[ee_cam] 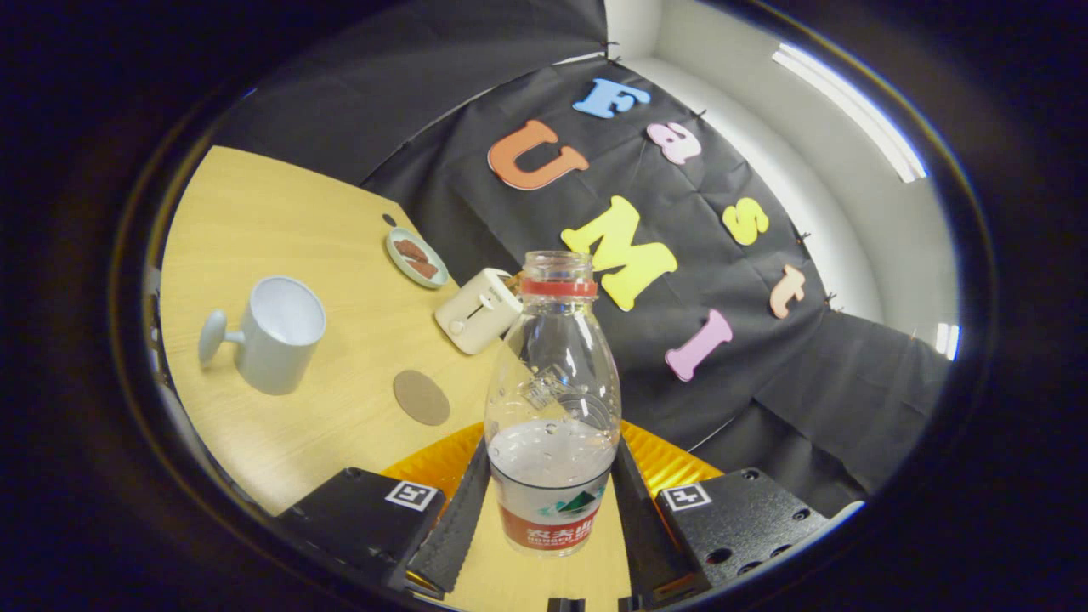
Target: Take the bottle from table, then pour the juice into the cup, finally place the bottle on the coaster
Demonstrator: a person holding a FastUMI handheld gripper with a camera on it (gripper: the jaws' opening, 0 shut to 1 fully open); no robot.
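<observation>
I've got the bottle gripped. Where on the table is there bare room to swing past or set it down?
The gripper is shut on the bottle. The table is bare beyond the cup, and between cup and plate. The coaster, ahead of the fingers, has nothing on it. It is crowded around the toaster and plate beside the bottle's neck.

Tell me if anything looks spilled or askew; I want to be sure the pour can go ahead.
Nothing looks spilled. The bottle is uncapped and clamped between the gripper fingers, liquid low inside. The table appears tilted, so the gripper seems canted. The cup, coaster, toaster and plate look undisturbed.
</observation>
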